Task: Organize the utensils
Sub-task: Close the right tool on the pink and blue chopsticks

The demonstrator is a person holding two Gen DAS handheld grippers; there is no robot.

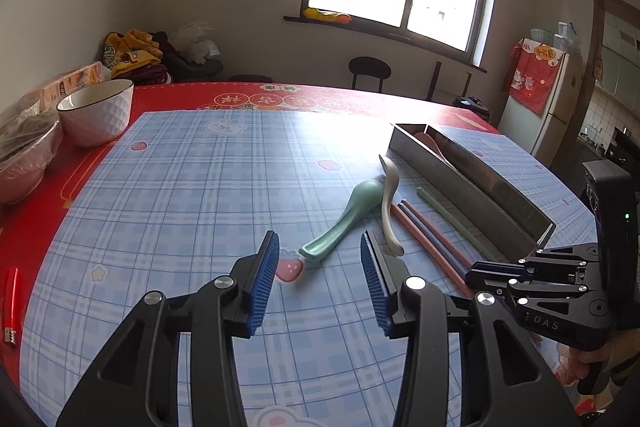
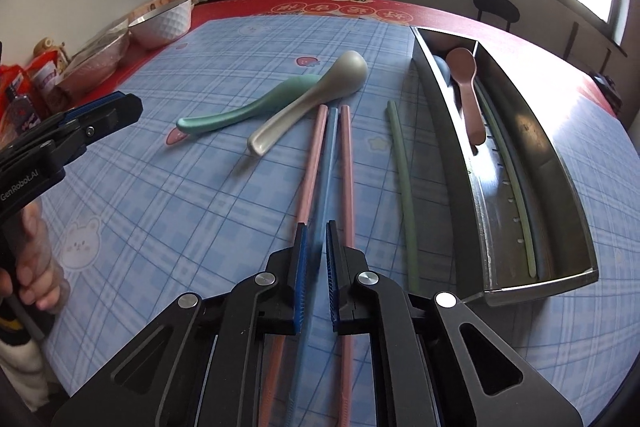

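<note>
Blue rubber pads of the right gripper (image 2: 316,227) are clenched on the blue chopstick (image 2: 326,155), which runs up between the two pink chopsticks (image 2: 310,163) on the checked mat (image 2: 160,187). All three lie side by side, close together. Just right of them lies a green chopstick (image 2: 402,179), alone on the mat beside the steel tray (image 2: 560,195). In the tray rest a pink spoon (image 2: 466,87), a second green chopstick (image 2: 508,171) along the bottom, and something pale blue at the far end, mostly hidden.

Left of the chopsticks, a white spoon (image 2: 312,99) lies across a teal spoon (image 2: 248,111), bowls pointing away and touching.

The left gripper (image 1: 318,255) has its fingers released, standing apart above the mat with nothing between them; the teal spoon's handle end lies just ahead of the gap. A hand (image 2: 38,267) shows at the left edge of the right view.

A white bowl (image 1: 98,111) sits at the mat's far left corner on the red tablecloth (image 1: 168,99).
</note>
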